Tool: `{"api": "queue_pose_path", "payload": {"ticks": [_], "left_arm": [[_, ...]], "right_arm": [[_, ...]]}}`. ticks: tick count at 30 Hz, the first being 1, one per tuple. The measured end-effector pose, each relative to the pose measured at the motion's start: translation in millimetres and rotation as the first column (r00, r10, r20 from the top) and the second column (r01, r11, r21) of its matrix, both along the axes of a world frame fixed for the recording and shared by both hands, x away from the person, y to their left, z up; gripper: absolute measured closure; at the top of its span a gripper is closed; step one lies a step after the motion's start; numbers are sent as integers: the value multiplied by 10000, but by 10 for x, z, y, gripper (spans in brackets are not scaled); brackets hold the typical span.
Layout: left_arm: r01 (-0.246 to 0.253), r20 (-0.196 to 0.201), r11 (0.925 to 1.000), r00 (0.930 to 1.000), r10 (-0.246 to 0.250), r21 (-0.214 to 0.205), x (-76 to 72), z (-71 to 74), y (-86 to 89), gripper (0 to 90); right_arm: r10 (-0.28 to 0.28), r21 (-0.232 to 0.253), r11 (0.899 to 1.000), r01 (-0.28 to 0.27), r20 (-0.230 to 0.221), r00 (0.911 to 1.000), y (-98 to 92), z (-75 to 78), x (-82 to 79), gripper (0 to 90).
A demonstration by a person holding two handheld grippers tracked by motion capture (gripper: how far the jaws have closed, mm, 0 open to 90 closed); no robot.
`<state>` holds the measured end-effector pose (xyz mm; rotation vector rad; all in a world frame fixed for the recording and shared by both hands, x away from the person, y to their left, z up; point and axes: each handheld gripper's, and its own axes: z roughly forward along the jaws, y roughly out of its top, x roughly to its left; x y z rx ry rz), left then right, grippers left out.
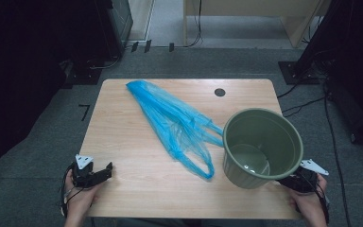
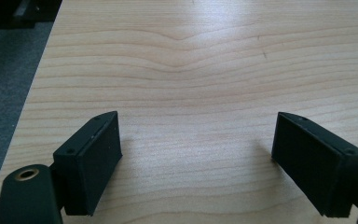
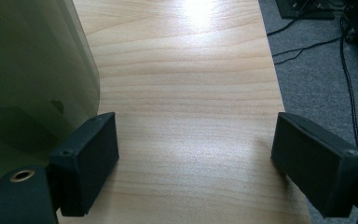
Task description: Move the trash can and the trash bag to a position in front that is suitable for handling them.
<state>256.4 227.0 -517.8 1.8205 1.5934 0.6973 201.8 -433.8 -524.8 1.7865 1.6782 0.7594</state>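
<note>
A round olive-green plastic bucket [image 1: 263,147] with a ribbed wall stands upright near the table's [image 1: 123,118] front right corner — nothing lies inside it. A crumpled, translucent blue plastic bag [image 1: 175,120] stretches from the back edge toward the middle, its handle loops just beside the bucket. The left gripper [image 1: 105,171] at the front left corner and the right gripper [image 3: 193,154] beside the bucket both have jaws wide apart — nothing between them.

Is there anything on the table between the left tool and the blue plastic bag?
Nothing visible. The left tool rests open at the near left edge, and only bare table lies between it and the blue bag. The green bin stands off to the bag's right, beside the right tool.
</note>
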Motion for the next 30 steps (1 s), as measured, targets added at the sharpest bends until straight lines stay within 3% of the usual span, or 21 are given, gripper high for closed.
{"api": "queue_pose_path", "payload": {"ticks": [2,3,6,10,12,14,15,16,18,20,21,22,23,24,29,30], "left_arm": [[68,-17,9998,10000,-69,-197,-6,6,-2,149],[407,22,9968,9992,-407,-684,-27,40,-21,149],[483,507,9867,9979,-409,-1551,-38,112,-108,150],[812,1289,9822,9899,-596,-1695,9,190,-333,150],[911,1312,9800,9890,-682,-1769,56,192,-434,150],[1109,1322,9697,9877,-833,-2175,98,206,-531,150],[1109,1322,9697,9877,-833,-2175,98,206,-531,150],[1320,1502,9641,9837,-987,-2306,119,241,-653,150],[1469,1542,9648,9814,-1145,-2181,131,257,-725,151],[1795,1557,9627,9764,-1493,-2023,191,273,-952,151],[1795,1557,9627,9764,-1493,-2023,191,273,-952,156],[2043,1621,9576,9715,-1729,-2031,240,273,-1103,156],[2043,1621,9576,9715,-1729,-2031,240,273,-1103,157],[2282,1608,9544,9668,-1987,-1926,290,267,-1263,158],[2527,1465,9508,9625,-2282,-1793,394,225,-1603,164],[2496,1475,9528,9630,-2255,-1730,410,206,-1674,255]], "right_arm": [[13,-5,10000,-13,-5,10000,-1,0,-3,144],[19,-7,10000,-19,-5,10000,-2,0,-4,144],[16,-4,10000,-16,-5,10000,-1,0,-4,144],[16,-5,10000,-16,-5,10000,-1,0,-4,144],[17,-7,10000,-17,-3,10000,-1,0,-3,144],[18,-5,10000,-18,-4,10000,-1,0,-3,144],[18,-5,10000,-18,-4,10000,-1,0,-3,144],[17,-9,10000,-17,-5,10000,-1,0,-3,144],[17,-8,10000,-17,-7,10000,-1,0,-3,144],[19,-10,10000,-19,-3,10000,-1,0,-3,144],[19,-10,10000,-19,-3,10000,-1,0,-3,144],[18,-10,10000,-18,-3,10000,0,0,-3,144],[18,-10,10000,-18,-3,10000,0,0,-3,144],[20,-11,10000,-20,-3,10000,0,0,-3,144],[19,-9,10000,-19,-3,10000,0,0,-3,144],[20,-6,10000,-20,-4,10000,-1,0,-3,144]]}}
